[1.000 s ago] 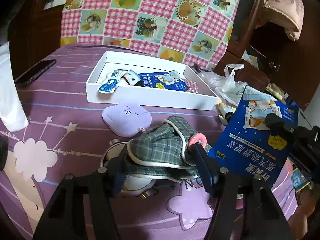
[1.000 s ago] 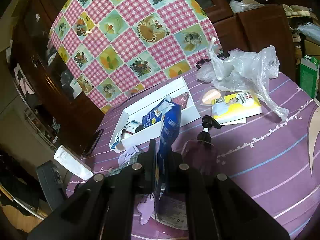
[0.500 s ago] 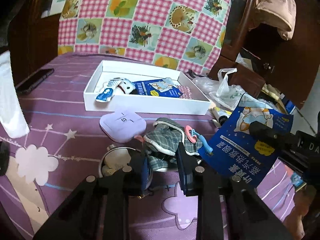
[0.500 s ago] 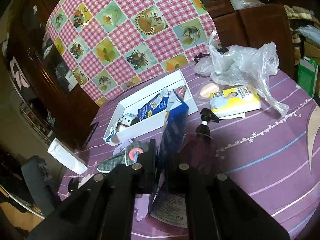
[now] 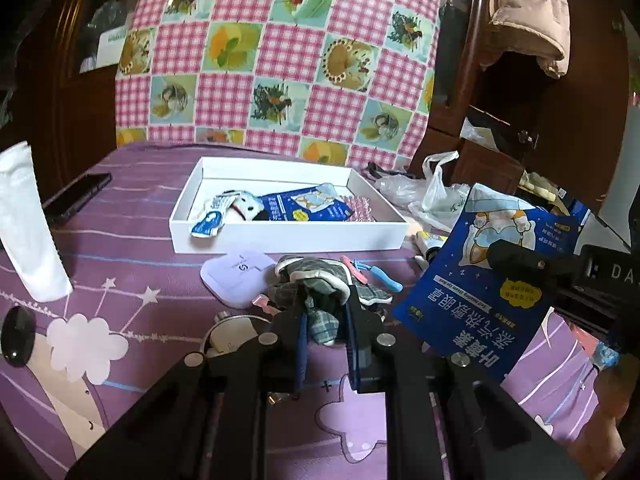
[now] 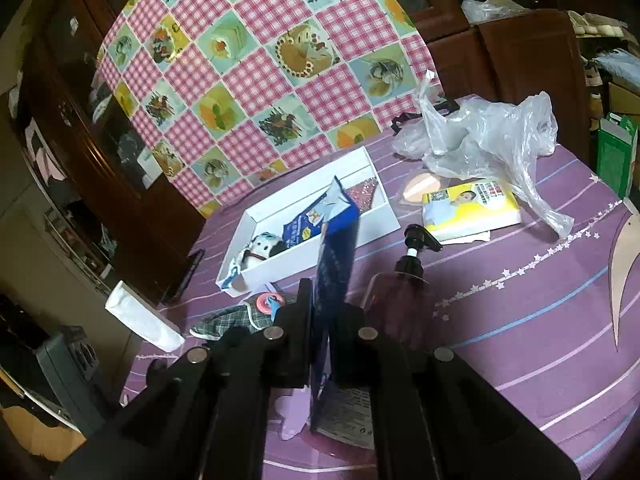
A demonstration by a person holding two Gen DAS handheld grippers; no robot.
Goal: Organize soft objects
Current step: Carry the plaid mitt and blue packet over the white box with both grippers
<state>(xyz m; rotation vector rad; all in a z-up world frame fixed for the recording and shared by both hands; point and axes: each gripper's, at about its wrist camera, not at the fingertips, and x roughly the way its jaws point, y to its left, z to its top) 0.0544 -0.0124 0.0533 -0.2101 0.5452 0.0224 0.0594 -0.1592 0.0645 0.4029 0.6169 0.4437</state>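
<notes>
A plaid cloth (image 5: 320,300) is pinched between the 2 fingers of the left gripper (image 5: 326,320), whose jaws are closing on it; the bundle is bunched just above the purple tablecloth (image 5: 120,280), in front of the white box (image 5: 288,236). This gripper is tilted downward toward the table. The cloth is soft, grey-green check with pale piping, and a pink ring (image 6: 264,303) is seen beside it. A lilac case (image 5: 236,276) lies just left of the cloth. Inside the box a plush toy (image 5: 244,208) and a blue packet (image 5: 304,208) are laid. To the right, a flat blue pouch (image 5: 484,292) is clamped edge-on in the right gripper (image 6: 322,312), also angled down, held above the table. A pump bottle (image 6: 404,280) stands just beside it, and a crumpled plastic bag (image 6: 488,136) lies farther right.
</notes>
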